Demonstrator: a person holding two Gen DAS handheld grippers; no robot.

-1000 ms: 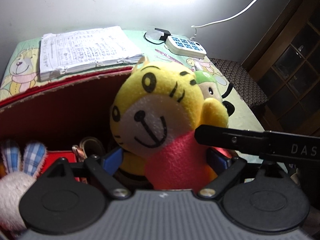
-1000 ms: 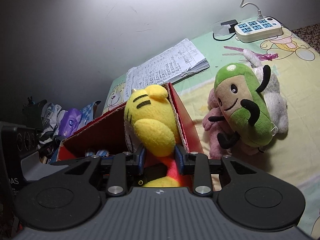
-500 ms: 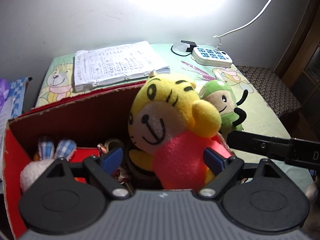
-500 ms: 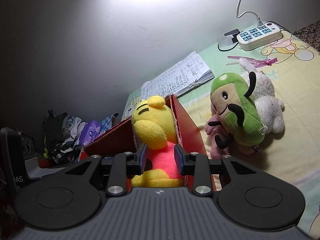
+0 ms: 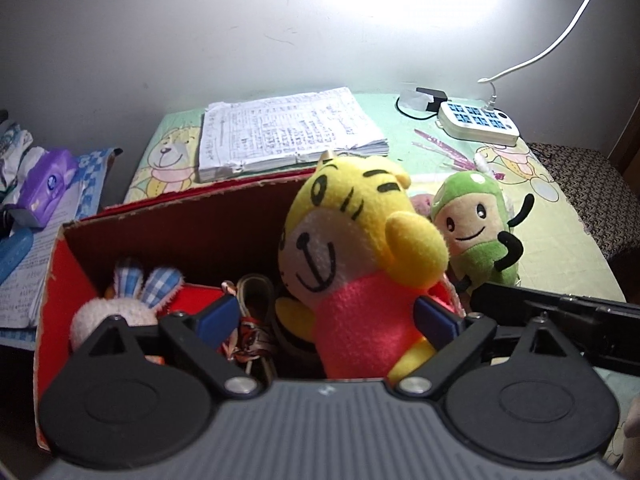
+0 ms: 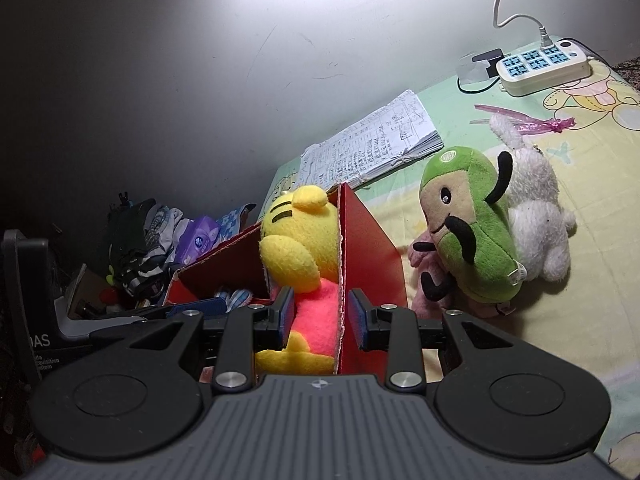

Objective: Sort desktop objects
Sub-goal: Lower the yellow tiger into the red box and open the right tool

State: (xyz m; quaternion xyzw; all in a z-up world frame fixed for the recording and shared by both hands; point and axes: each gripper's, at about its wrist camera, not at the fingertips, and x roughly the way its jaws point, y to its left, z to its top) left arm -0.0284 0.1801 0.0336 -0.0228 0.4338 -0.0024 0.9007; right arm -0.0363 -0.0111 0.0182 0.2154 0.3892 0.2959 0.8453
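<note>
Tiger plush (image 5: 352,264) upright in red box (image 5: 168,224), face leftward, left gripper (image 5: 328,318) fingers opening around it, right gripper (image 6: 321,314) straddling box wall.

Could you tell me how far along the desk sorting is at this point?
Done: a rabbit toy lies in the red box. In hand: the yellow tiger plush sits at the box's wall; the left gripper is opening around it, the right gripper straddles that wall. Left: the green plush and white plush remain on the table.
</note>
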